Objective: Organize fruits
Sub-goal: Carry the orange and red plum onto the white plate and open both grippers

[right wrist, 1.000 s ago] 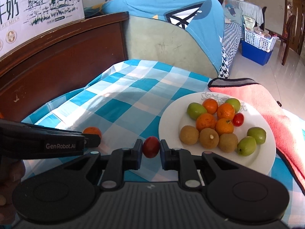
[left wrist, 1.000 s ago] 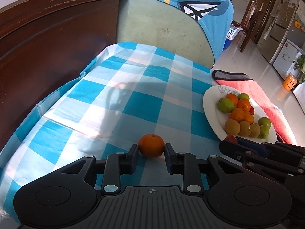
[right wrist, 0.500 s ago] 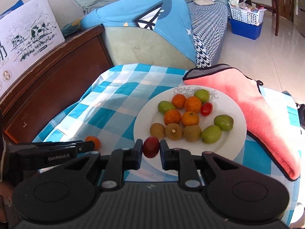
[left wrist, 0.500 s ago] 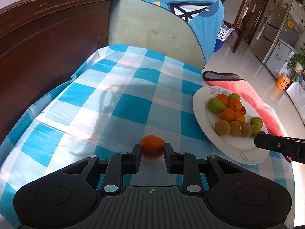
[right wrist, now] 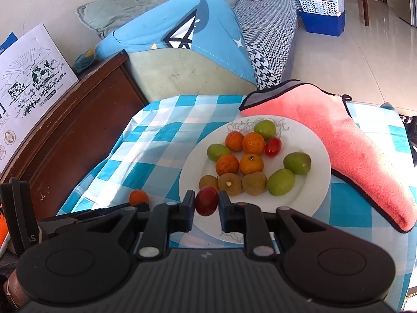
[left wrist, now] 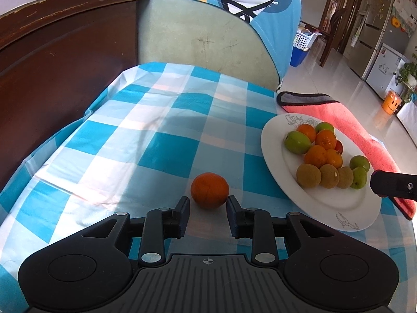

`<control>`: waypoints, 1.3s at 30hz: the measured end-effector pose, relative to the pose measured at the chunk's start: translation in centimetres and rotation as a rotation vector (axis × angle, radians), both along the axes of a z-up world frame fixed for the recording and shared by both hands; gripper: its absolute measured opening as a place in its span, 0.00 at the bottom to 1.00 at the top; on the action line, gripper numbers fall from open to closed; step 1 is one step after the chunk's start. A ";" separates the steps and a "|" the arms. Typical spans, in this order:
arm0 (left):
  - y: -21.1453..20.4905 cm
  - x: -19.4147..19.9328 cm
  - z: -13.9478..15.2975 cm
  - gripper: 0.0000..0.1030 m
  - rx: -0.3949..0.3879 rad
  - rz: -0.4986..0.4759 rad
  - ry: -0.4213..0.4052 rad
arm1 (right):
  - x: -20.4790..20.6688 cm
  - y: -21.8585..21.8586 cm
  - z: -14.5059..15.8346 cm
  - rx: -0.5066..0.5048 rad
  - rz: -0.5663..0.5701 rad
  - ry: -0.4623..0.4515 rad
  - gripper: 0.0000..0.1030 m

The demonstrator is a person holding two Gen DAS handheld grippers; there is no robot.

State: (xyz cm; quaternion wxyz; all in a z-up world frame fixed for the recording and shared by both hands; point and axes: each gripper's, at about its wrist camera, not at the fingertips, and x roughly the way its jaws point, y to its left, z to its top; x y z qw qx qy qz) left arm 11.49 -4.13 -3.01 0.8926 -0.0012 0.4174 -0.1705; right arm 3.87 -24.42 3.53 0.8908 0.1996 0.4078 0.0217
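A small orange (left wrist: 209, 190) lies on the blue checked tablecloth, just ahead of my open left gripper (left wrist: 208, 210); the fingers stand on either side of it without touching. It also shows in the right wrist view (right wrist: 139, 197). My right gripper (right wrist: 206, 203) is shut on a red cherry tomato (right wrist: 206, 200) and holds it above the near rim of the white plate (right wrist: 312, 140). The plate (left wrist: 276, 161) carries several oranges, green fruits, brown fruits and one red tomato (right wrist: 273, 146).
A pink towel (right wrist: 338, 135) lies along the plate's right side. A dark wooden headboard (left wrist: 52, 73) stands left of the table, with a sofa under a blue cover (right wrist: 182, 41) behind it. The table edge drops off at left and far sides.
My left gripper has opened wider around the orange and drawn back slightly. My right gripper has risen and moved over the plate's near rim with the tomato.
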 end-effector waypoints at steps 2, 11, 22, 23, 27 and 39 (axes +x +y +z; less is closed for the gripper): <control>0.0 0.2 0.0 0.28 -0.006 0.001 -0.004 | -0.1 -0.2 0.0 0.007 -0.004 0.002 0.18; -0.8 1.0 0.6 0.45 -0.002 -0.032 -0.073 | -0.2 -0.3 0.1 0.011 -0.006 -0.005 0.18; -1.2 0.9 0.2 0.29 -0.014 -0.021 -0.046 | 0.3 -1.7 -0.2 0.078 -0.045 0.014 0.18; -1.3 0.8 0.6 0.29 -0.023 -0.023 -0.054 | 0.4 -2.0 -0.3 0.092 -0.057 0.017 0.18; -2.1 0.2 2.6 0.29 -0.084 -0.065 -0.073 | 0.5 -3.2 -0.2 0.111 -0.092 0.009 0.18; -8.2 -2.7 3.3 0.29 -0.146 -0.265 -0.032 | 1.3 -7.2 -1.0 0.205 -0.238 0.022 0.18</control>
